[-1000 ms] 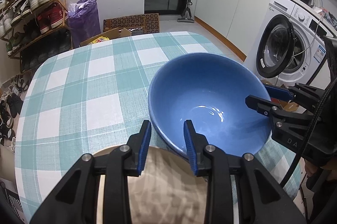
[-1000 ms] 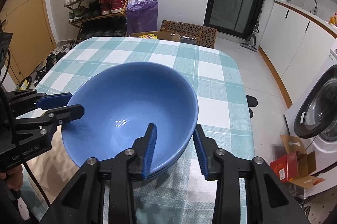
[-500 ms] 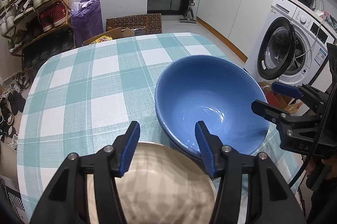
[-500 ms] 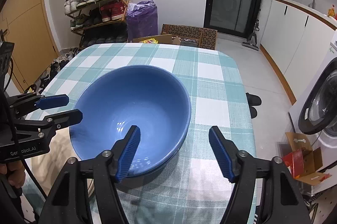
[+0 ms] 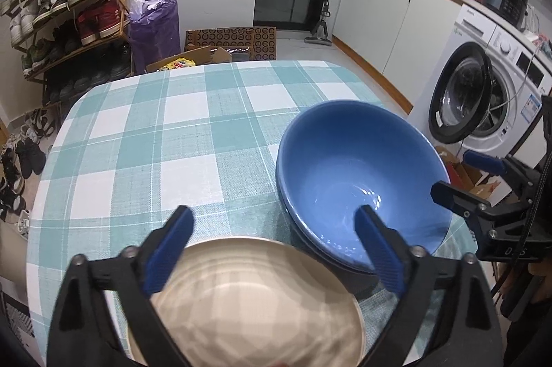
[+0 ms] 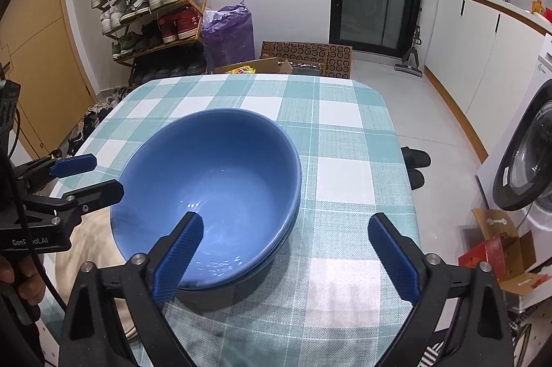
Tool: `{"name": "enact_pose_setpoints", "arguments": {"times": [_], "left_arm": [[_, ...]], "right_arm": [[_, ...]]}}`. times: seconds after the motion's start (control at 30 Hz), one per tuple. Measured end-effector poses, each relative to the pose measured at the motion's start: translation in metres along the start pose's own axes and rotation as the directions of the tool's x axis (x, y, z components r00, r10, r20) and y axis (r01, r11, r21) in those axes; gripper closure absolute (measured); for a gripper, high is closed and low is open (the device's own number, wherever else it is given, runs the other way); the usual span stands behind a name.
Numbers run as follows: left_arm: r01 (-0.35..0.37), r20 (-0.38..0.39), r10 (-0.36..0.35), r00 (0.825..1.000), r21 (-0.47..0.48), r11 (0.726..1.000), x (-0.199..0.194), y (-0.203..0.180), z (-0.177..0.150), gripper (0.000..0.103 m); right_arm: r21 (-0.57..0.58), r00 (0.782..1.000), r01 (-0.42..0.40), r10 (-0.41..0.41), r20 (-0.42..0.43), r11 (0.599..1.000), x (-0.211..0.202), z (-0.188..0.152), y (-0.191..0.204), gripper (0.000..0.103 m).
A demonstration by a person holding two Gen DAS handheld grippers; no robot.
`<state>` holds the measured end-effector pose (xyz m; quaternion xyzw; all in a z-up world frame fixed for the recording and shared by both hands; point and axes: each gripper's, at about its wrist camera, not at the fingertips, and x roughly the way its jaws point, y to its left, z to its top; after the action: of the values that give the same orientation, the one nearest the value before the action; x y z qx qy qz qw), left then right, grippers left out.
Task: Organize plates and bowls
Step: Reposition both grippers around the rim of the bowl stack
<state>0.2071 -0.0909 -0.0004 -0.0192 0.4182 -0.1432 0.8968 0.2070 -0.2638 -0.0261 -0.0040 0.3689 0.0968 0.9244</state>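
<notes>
Sitting nested on the checked tabletop (image 6: 345,166), the upper blue bowl (image 6: 220,180) rests inside a second blue bowl (image 6: 276,246), of which only a darker rim shows below it, and the stack is free of both claws. From the right claw (image 6: 293,260) the stack lies at about 11 o'clock, just ahead, with the claw's left finger over the near rim and its right finger out over bare cloth; its fingers stand wide apart and hold nothing. In the left wrist view the same stack (image 5: 362,180) lies at about 1 o'clock from the left claw (image 5: 276,249), whose fingers are likewise spread and empty, while the beige plate (image 5: 248,301) sits directly beneath that claw at 6 o'clock, touching or nearly touching the bowls' near edge. That is likely the relation the coming move turns on: the plate is the left claw's nearest thing, and the right claw is the nearer one to the bowls. Being round, neither has a long axis to align with, so any rim point would serve. Against a second ago, both claws were narrowly closed around the upper bowl's rim; now each has opened fully and pulled back slightly, and the bowl has settled lower into its partner.
</notes>
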Motion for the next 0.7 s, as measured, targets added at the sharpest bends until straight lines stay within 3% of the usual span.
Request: {"name": "enact_pose_setpoints", "arguments": {"times": [0.7], "left_arm": [[0.073,-0.046,-0.075,0.996,-0.039,0.997,0.022,-0.002,0.004,0.005]], "right_arm": [[0.145,0.99,-0.141,0.144,-0.008,0.979,0.026,-0.012,-0.024,0.002]]}}
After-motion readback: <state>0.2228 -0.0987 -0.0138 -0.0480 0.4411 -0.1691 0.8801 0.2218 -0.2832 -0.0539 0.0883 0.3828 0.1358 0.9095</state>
